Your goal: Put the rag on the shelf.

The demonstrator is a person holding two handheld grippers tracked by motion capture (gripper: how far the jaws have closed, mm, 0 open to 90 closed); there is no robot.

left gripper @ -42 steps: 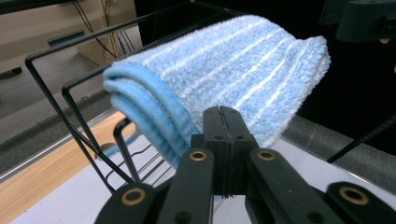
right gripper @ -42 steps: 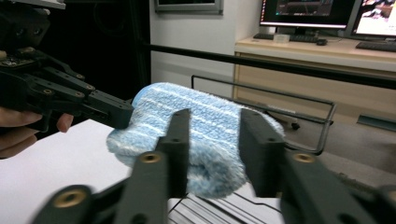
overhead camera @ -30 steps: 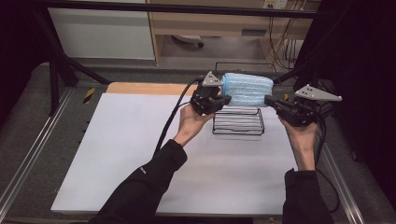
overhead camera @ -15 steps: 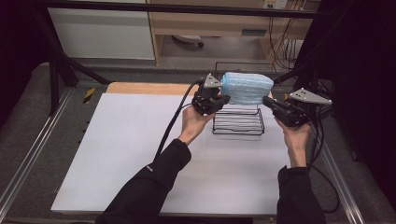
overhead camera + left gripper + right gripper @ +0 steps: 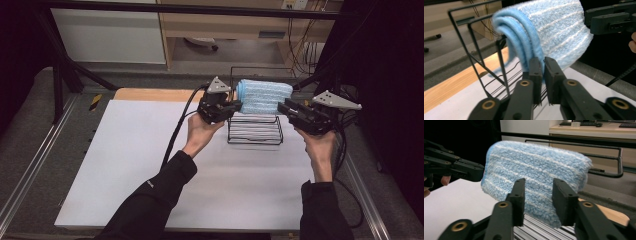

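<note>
A folded blue towel [image 5: 264,96] [image 5: 554,32] [image 5: 534,175] lies over the top of a black wire rack [image 5: 255,131] [image 5: 474,50] at the table's far middle. My left gripper [image 5: 235,106] [image 5: 542,61] is at the towel's left end. Its jaws have just been opening and stand a narrow gap apart, with the towel's folded edge in that gap. My right gripper [image 5: 282,106] [image 5: 540,180] is at the towel's right end. Its jaws have also just been opening and stand well apart, off the cloth.
The rack stands on a white sheet [image 5: 150,165] that covers the table, with a strip of bare wood [image 5: 150,94] behind it. Metal rails [image 5: 30,170] run along both sides. Shelving and cables sit beyond the far edge.
The towel has stayed over the rack. My left gripper has drawn slightly to the left. The right hand has hardly moved.
</note>
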